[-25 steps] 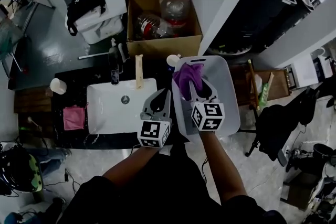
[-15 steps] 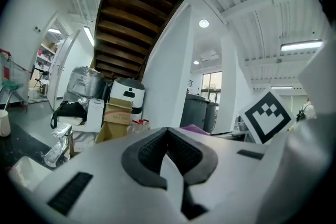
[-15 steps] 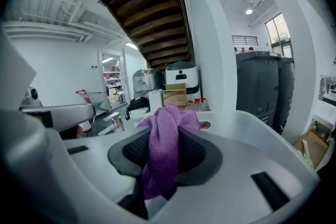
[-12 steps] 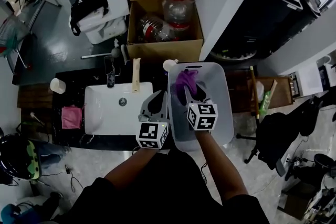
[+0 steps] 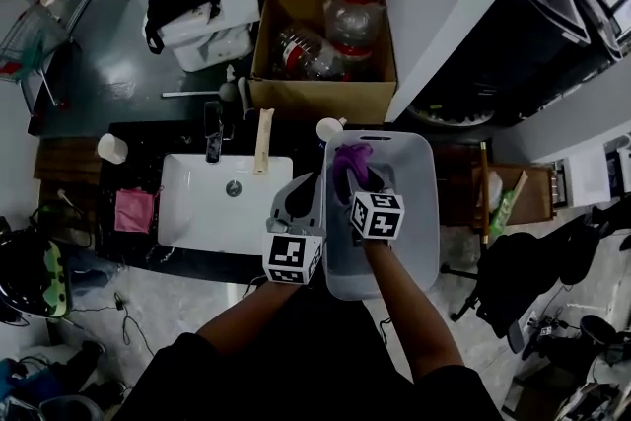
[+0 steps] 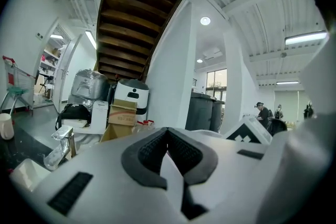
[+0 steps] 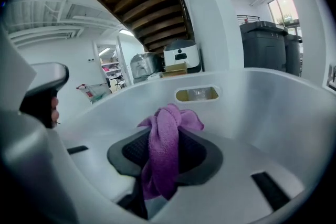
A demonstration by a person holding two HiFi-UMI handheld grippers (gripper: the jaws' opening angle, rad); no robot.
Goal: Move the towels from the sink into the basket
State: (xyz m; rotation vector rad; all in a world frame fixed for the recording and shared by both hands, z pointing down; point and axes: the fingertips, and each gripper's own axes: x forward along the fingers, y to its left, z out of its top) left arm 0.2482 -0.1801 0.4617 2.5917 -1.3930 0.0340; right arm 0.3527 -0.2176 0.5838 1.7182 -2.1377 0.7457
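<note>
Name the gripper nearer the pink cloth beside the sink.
Left. The left gripper is right of the cloth, across the sink; the right gripper is farther right, inside the basket.

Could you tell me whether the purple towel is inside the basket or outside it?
Inside: the purple towel, clamped bunched in the right gripper, has the white basket's walls all around it.

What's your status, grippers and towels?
Right gripper shut on purple towel, inside basket. Left gripper shut, empty. Pink towel on counter beside sink. Nothing blocking.

Your purple towel (image 7: 164, 149) hangs bunched inside the white basket (image 5: 419, 212); a pink towel (image 5: 135, 210) lies flat beside the sink (image 5: 192, 212)
</note>
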